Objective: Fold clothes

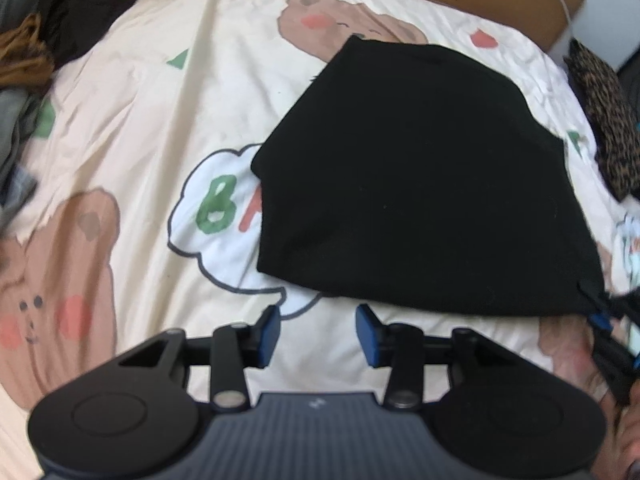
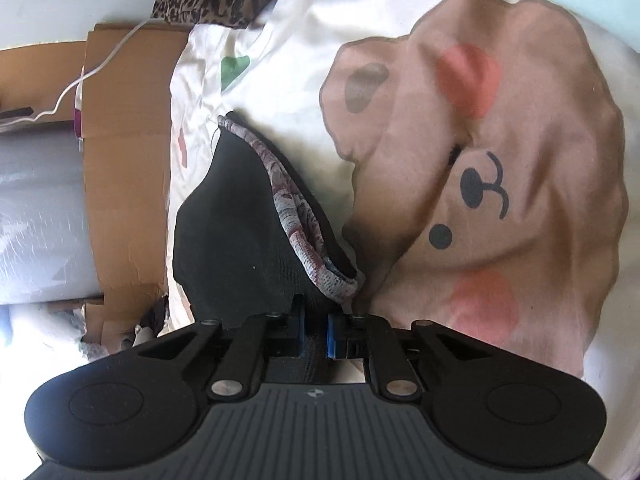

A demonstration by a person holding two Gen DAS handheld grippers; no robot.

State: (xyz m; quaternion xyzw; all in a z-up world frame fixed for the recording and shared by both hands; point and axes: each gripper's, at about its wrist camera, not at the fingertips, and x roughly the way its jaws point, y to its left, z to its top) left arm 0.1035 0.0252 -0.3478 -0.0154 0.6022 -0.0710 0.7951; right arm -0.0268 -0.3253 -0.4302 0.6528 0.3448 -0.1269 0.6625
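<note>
A black garment (image 1: 420, 184) lies folded flat on a cream bedsheet with bear prints (image 1: 132, 120). My left gripper (image 1: 318, 330) is open and empty, just in front of the garment's near edge. My right gripper (image 2: 316, 334) is shut on the garment's corner; it also shows at the right edge of the left wrist view (image 1: 604, 320). In the right wrist view the black cloth (image 2: 236, 224) rises from the jaws, with a grey-and-maroon patterned band (image 2: 296, 216) along its edge.
A pile of dark and brown clothes (image 1: 36, 40) sits at the bed's far left. A leopard-print cloth (image 1: 608, 120) lies at the right. Cardboard (image 2: 124, 132) with a white cable (image 2: 80, 80) stands beside the bed.
</note>
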